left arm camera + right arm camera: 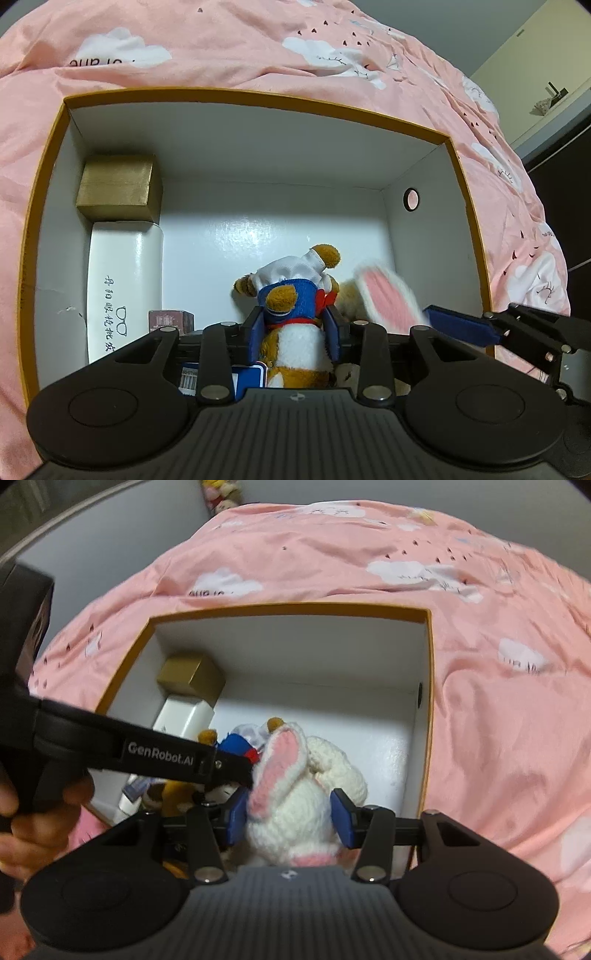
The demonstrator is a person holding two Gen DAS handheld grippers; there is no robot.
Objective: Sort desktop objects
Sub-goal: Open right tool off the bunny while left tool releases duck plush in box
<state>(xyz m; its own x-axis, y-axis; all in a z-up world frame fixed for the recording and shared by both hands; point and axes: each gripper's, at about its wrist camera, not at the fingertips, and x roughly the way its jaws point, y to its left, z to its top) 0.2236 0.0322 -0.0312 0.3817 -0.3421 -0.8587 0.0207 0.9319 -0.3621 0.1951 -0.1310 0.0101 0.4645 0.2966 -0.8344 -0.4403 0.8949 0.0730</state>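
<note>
An open box with an orange rim (258, 96) and white inside lies on a pink quilt; it also shows in the right wrist view (295, 607). My left gripper (293, 332) is shut on a brown and white plush dog (295, 291) in a blue vest and white hat, held inside the box. My right gripper (290, 821) is shut on a white knitted rabbit (295, 808) with pink ears, just right of the dog. The rabbit's ear (384, 295) shows blurred in the left wrist view. The dog (236, 744) is partly hidden behind the left gripper's arm.
A gold box (118, 188) stands in the box's far left corner, with a white glasses case (123, 280) in front of it. A small brown carton (171, 321) and a blue-and-white packet (251, 376) lie near the front. A pink quilt (258, 44) surrounds the box.
</note>
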